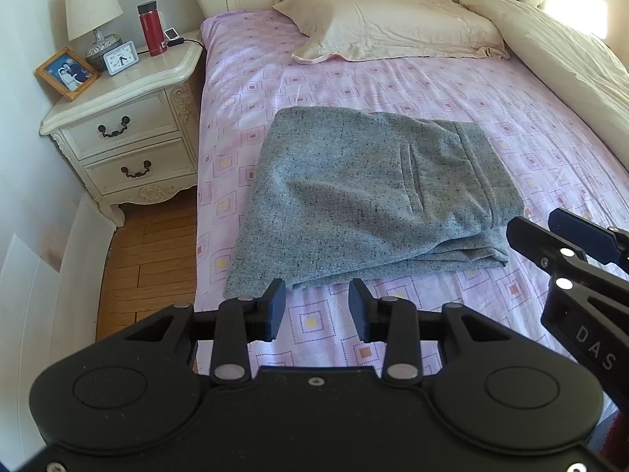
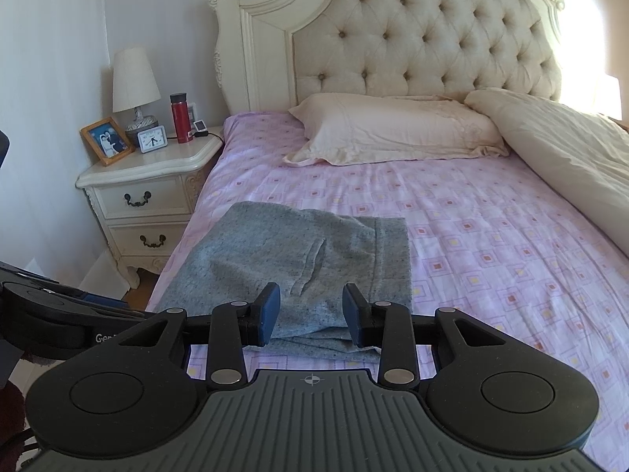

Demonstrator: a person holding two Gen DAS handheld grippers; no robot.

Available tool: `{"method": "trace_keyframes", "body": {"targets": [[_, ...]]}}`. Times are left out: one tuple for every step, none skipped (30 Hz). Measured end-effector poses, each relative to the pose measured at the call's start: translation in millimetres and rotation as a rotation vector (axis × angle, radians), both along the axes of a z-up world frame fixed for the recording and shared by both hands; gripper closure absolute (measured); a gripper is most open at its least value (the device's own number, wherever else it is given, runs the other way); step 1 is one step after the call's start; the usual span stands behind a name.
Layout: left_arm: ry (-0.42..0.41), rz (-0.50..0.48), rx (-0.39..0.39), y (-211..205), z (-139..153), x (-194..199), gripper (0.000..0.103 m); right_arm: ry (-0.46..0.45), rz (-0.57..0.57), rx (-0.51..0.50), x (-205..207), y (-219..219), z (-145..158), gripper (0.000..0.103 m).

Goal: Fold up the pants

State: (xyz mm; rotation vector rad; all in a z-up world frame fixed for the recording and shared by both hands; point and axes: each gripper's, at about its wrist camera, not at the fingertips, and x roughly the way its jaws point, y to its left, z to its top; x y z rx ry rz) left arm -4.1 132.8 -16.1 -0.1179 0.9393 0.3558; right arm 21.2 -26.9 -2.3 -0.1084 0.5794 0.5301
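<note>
A wide bed (image 2: 491,236) fills the room ahead of both sets of fingers, its pink sheet printed with little squares and a tall tufted cream headboard (image 2: 412,35) at the far end. A cream duvet (image 2: 570,157) lies rolled along the right side, far beyond and to the right of the right gripper's fingertips. A pale pillow (image 2: 393,129) sits against the headboard, straight ahead and well past the fingers.

The grey pants (image 1: 365,196) lie folded into a thick rectangle on the sheet, pocket slit facing up, waistband toward the right. Their near edge lies just beyond the left gripper (image 1: 317,305), whose jaws stand apart with only sheet between them, touching nothing. The right gripper (image 2: 311,308) hovers over the pants' near right corner; its jaws are likewise parted and empty, the grey cloth showing in the gap below them without being pinched. In the left wrist view the right gripper's fingers point in from the right toward the folded layers at that corner, close to the cloth, though I cannot tell if they touch it.

Off to the left of both grippers, beside the bed, stands a cream nightstand (image 2: 149,196). On it are a lamp (image 2: 135,86), a framed photo (image 2: 107,141), a red flask (image 2: 180,118) and a small white clock (image 2: 152,139).
</note>
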Motion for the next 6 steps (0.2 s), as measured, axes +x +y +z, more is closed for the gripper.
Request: {"method": "trace_keyframes", "body": {"targets": [[-0.001, -0.002, 0.002, 0.1, 0.1, 0.0, 0.057, 0.000, 0.000, 0.000, 0.0, 0.1, 0.0, 0.069], [-0.002, -0.003, 0.006, 0.1, 0.0, 0.1, 0.057, 0.000, -0.001, 0.000, 0.0, 0.2, -0.1, 0.069], [-0.004, -0.003, 0.009, -0.2, 0.0, 0.1, 0.057, 0.001, -0.001, 0.000, 0.0, 0.2, -0.1, 0.069], [-0.006, -0.006, 0.014, -0.5, 0.0, 0.0, 0.057, 0.001, 0.000, 0.000, -0.1, 0.2, -0.1, 0.069], [-0.007, -0.007, 0.016, -0.9, -0.1, 0.0, 0.057, 0.001, 0.001, -0.001, -0.3, 0.2, 0.0, 0.069], [-0.006, -0.010, 0.013, -0.6, -0.3, 0.1, 0.057, 0.000, 0.001, -0.003, -0.6, 0.7, 0.3, 0.069]]}}
